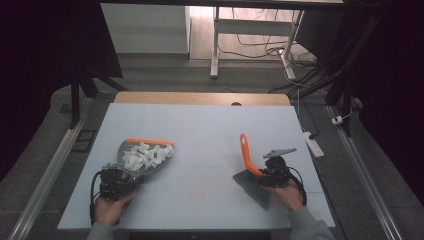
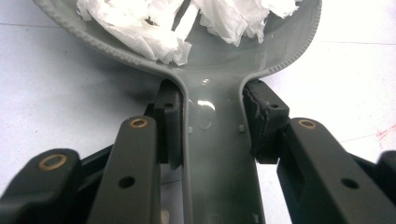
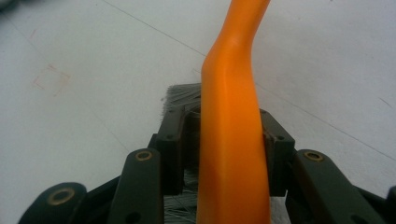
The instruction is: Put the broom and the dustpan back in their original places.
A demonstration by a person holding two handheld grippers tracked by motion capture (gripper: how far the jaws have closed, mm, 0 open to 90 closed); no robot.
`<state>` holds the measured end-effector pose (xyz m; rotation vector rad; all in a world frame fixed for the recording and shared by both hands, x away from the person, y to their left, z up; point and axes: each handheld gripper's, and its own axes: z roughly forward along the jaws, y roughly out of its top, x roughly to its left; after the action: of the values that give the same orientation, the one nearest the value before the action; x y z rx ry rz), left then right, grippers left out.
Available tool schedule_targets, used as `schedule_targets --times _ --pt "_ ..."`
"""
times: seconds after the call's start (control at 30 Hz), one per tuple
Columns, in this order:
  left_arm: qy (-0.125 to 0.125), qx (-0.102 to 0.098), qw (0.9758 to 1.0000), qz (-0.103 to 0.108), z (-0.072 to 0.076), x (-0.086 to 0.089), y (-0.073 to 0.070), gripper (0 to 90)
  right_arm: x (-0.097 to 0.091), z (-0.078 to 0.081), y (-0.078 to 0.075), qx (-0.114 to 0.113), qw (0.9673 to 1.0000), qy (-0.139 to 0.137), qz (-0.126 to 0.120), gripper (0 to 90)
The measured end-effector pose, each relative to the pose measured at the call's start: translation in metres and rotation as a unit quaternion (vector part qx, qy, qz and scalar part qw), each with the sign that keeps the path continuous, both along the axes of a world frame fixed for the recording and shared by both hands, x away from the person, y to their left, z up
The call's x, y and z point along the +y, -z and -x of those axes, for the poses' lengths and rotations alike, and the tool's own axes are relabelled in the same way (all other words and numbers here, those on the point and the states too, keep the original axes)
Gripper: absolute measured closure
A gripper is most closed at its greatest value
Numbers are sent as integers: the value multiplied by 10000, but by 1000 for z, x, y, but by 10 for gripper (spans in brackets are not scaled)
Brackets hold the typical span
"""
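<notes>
The paper scraps already lie in the grey dustpan at 8 o'clock on the bench, so sweeping seems done. The left gripper has its fingers clamped on the dustpan handle; the right gripper fingers are around the orange brush handle at 4 o'clock, grip uncertain. Emptying remains.

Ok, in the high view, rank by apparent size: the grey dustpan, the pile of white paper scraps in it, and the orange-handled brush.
1. Grey plastic dustpan, largest.
2. Orange-handled brush with grey bristles; it stands tilted, so it is foreshortened and its rank is unsure.
3. Pile of white crumpled paper scraps, lying inside the pan, smallest.
</notes>
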<state>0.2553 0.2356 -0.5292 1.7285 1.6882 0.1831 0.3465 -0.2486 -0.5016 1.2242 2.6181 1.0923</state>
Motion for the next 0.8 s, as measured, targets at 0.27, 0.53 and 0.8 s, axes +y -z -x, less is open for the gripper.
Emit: schedule_targets --times 0.27,0.53,0.8 --pt "13 16 10000 -52 -1 -2 2 601 -2 -4 5 -111 9986 256 440 455" --pt "67 62 10000 -35 0 -3 3 511 -5 -3 3 -314 9966 469 607 428" --pt "237 -389 9982 -387 14 1 -12 306 -6 5 -8 -723 9959 366 401 442"
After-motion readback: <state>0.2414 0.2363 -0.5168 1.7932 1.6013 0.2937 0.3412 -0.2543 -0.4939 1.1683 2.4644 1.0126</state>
